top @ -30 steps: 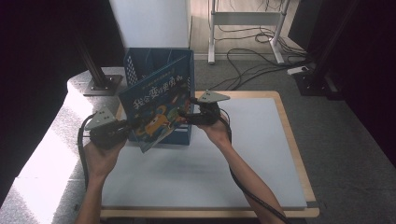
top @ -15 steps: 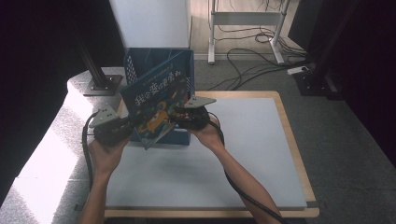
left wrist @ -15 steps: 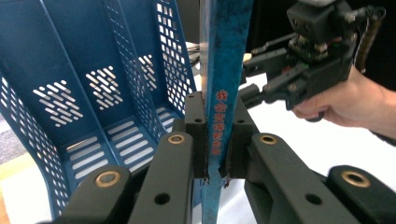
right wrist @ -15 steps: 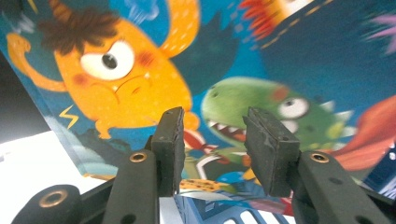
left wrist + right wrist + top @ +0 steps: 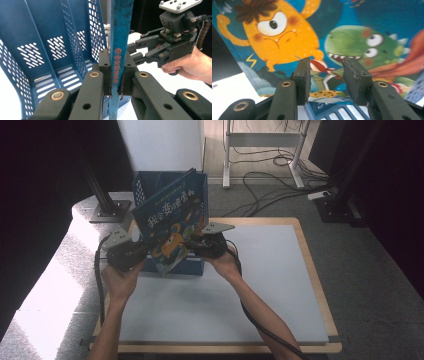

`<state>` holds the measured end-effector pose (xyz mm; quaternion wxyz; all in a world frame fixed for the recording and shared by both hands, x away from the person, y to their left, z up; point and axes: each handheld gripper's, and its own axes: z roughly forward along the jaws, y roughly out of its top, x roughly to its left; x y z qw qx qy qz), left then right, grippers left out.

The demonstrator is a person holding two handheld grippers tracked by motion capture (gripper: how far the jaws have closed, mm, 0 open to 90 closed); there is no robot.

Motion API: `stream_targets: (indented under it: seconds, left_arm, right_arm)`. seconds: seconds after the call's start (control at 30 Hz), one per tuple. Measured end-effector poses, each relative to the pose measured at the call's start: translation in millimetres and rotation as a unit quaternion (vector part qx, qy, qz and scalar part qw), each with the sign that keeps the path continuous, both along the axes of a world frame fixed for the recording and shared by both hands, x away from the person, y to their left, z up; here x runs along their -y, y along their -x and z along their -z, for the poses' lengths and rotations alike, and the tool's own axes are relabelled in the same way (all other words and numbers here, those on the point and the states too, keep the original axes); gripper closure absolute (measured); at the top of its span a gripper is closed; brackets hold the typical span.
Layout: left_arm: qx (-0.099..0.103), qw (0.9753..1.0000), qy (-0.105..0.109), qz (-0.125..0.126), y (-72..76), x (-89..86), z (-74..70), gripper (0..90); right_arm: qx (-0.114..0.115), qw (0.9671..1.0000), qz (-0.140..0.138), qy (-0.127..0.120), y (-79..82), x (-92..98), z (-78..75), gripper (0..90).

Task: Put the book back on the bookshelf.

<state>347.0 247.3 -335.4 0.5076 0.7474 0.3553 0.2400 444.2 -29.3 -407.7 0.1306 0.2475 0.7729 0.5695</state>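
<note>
Above the near edge of the blue file rack (image 5: 150, 185), the picture book (image 5: 172, 222) hangs tilted, its spine clamped by the left hand-held gripper (image 5: 115, 75). The right hand-held gripper (image 5: 325, 75) faces the cover, jaws apart, gripping nothing. Likely next: square the book upright and lower it into a slot.

Blue picture book (image 5: 172, 227) stands tilted in front of blue perforated plastic file rack (image 5: 145, 182), at white table top's (image 5: 260, 285) back left. Left gripper (image 5: 137, 255) at its left edge, right gripper (image 5: 192, 245) at its right.
</note>
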Motion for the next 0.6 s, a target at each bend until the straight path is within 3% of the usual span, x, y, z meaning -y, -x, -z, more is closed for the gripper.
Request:
stream_targets:
  seconds: [0.3,0.6]
  left_arm:
    - [-0.005,0.9997,0.021,-0.012,1.4,-9.5,5.0,83.1]
    - [-0.014,0.9990,0.033,-0.025,0.1,-8.2,4.2,83.1]
  right_arm:
    - [-0.007,0.9996,0.020,-0.020,-6.3,26.3,-4.0,56.1]
    - [-0.014,0.9998,0.005,-0.010,-3.6,22.4,4.3,56.7]
